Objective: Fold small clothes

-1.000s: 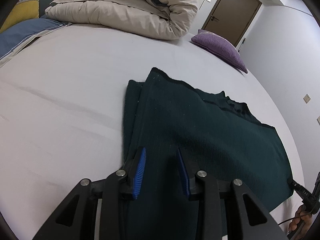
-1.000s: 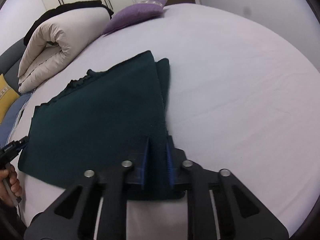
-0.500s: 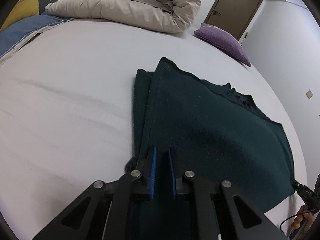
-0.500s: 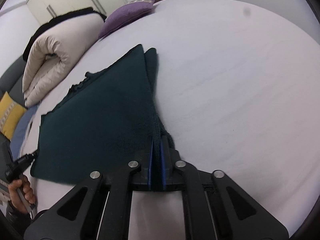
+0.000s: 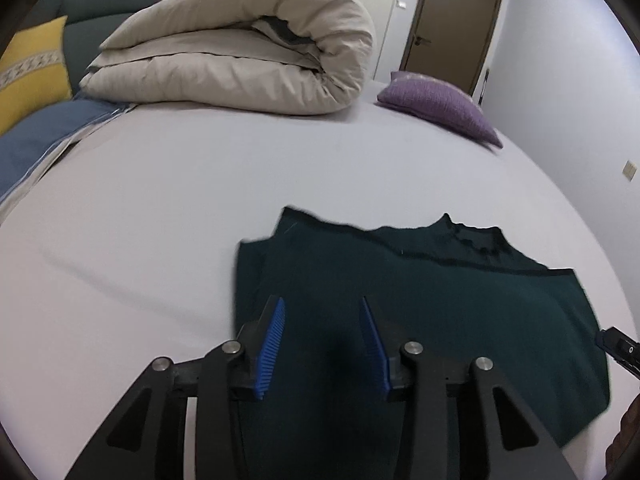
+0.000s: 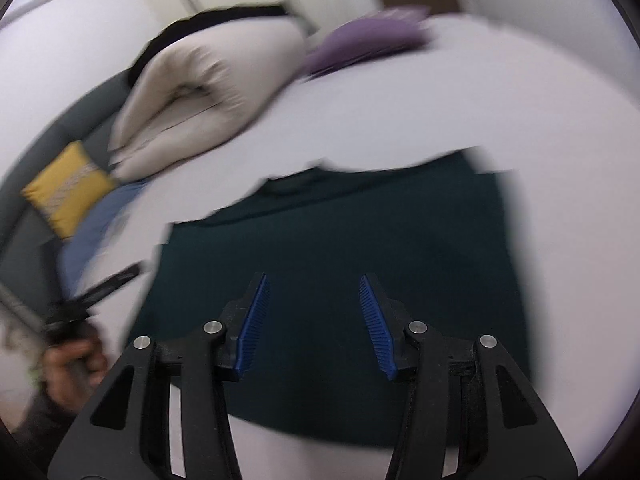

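A dark green knit garment (image 5: 440,300) lies folded flat on the white bed sheet (image 5: 160,220); it also shows in the right wrist view (image 6: 360,232), blurred by motion. My left gripper (image 5: 324,316) is open and empty, over the garment's left part near its folded-in sleeve. My right gripper (image 6: 312,296) is open and empty, over the middle of the garment. The right gripper's tip (image 5: 616,346) shows at the garment's right edge in the left wrist view. The left gripper (image 6: 100,284) and the hand holding it show at the left in the right wrist view.
A rolled beige duvet (image 5: 240,52) lies at the head of the bed, with a purple pillow (image 5: 440,108) to its right. A yellow cushion (image 5: 28,72) and blue bedding (image 5: 36,140) are at the far left. A door (image 5: 452,28) and wall stand behind.
Both grippers were shut on the garment's near edge half a second ago; both have now opened and let go. The garment lies shorter, folded over. Both cameras have swung, the right one fast.
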